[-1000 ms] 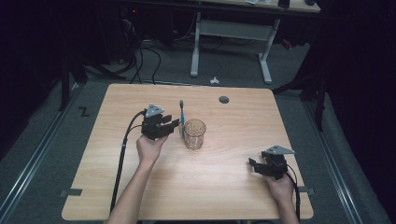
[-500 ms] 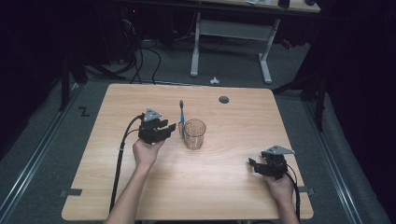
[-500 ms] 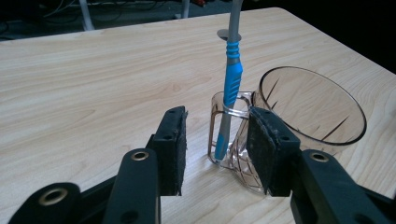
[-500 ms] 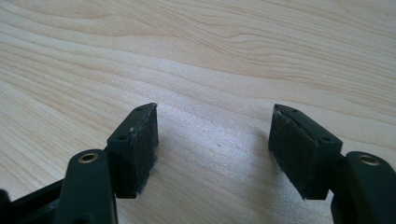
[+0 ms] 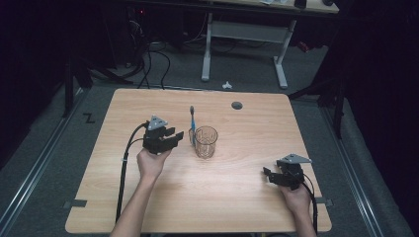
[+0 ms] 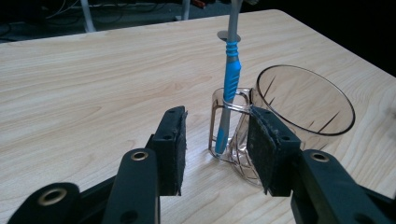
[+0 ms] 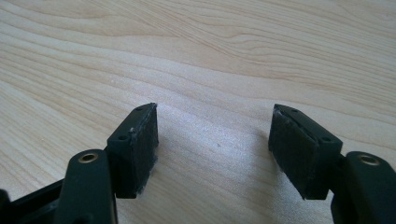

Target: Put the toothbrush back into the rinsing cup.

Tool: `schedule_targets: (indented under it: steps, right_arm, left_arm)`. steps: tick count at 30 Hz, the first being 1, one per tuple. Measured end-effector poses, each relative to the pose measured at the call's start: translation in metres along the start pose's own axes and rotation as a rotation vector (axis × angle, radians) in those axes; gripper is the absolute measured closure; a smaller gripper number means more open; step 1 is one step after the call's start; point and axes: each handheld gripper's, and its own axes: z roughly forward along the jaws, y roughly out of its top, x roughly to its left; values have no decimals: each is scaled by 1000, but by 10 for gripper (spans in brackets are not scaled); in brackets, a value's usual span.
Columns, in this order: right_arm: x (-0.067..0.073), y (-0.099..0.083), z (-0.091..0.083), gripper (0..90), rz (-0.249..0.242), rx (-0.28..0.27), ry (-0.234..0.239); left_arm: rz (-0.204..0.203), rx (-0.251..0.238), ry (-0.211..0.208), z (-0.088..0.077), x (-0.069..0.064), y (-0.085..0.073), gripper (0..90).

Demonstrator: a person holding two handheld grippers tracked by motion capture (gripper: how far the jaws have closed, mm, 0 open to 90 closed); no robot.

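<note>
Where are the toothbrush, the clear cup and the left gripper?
toothbrush (image 6: 231, 77), left gripper view, blue grip.
clear cup (image 6: 327, 122), left gripper view, rim.
left gripper (image 5: 178, 134), high view, between the fingertips.

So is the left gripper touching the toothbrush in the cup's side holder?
Apart. In the left gripper view the left gripper stands open, and bare table shows between its pads and the toothbrush in the cup.

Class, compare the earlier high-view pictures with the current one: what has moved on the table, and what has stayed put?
The left gripper drew back slightly from the clear plastic cup, jaws open, gripping nothing. The blue-handled toothbrush stays standing in the cup's handle, and the right gripper rests open where it was.
</note>
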Motion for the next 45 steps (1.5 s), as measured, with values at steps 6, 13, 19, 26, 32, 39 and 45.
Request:
schedule_targets:
  steps: [6,13,19,26,32,39,45]
  right_arm:
    - [0,0,0,335,0,0,0]
    - [0,0,0,335,0,0,0]
    - [0,0,0,336,-1,0,0]
    - [0,0,0,336,-1,0,0]
    - [0,0,0,336,-3,-1,0]
    - [0,0,0,336,0,0,0]
    - [0,0,0,336,-3,-1,0]
  left_arm:
    - [13,23,9,1,-1,-8,573]
    - [-16,12,3,-7,1,-18,573]
    - [-32,-3,-7,-14,0,-26,576]
    - [-50,2,-6,-17,0,-35,575]
    - [-52,5,-4,-18,-1,-40,574]
    - [-57,2,-8,-23,-6,-50,571]
    - [-79,1,-7,-27,-5,-57,568]
